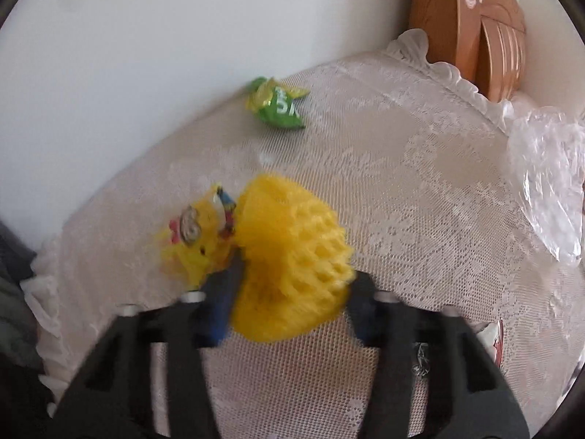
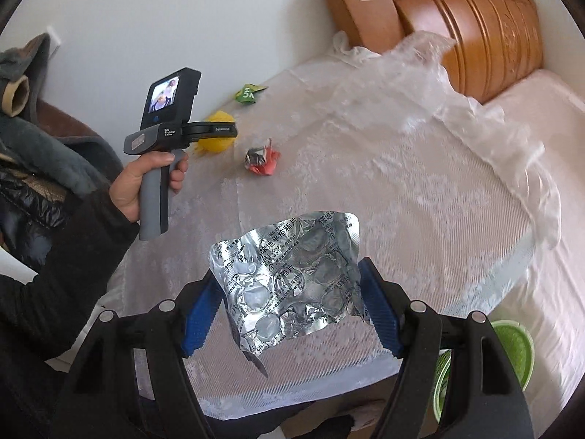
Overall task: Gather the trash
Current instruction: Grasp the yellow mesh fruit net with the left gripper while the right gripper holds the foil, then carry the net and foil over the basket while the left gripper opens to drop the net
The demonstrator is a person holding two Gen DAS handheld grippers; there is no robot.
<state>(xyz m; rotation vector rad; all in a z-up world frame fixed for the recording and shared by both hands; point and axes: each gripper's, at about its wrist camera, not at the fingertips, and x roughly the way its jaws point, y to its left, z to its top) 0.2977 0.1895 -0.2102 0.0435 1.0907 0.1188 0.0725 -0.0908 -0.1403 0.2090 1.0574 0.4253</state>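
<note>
My left gripper [image 1: 292,292] is shut on a yellow foam fruit net [image 1: 292,256], with a yellow crumpled wrapper [image 1: 199,230] pressed at its left side. A green snack wrapper [image 1: 279,104] lies farther back on the lace-covered table [image 1: 420,201]. My right gripper [image 2: 289,311] is shut on a silver foil pill blister sheet [image 2: 292,289] and holds it above the table's near edge. In the right wrist view the left gripper [image 2: 219,131] is over the yellow net [image 2: 215,144], a red and silver crumpled wrapper [image 2: 261,161] lies beside it, and the green wrapper [image 2: 248,93] lies behind.
A clear plastic bag [image 2: 457,117] lies across the table's right side, also in the left wrist view [image 1: 548,183]. A wooden headboard [image 2: 475,25] stands behind. Green baskets [image 2: 512,347] sit on the floor at lower right. The white wall [image 1: 146,55] borders the table.
</note>
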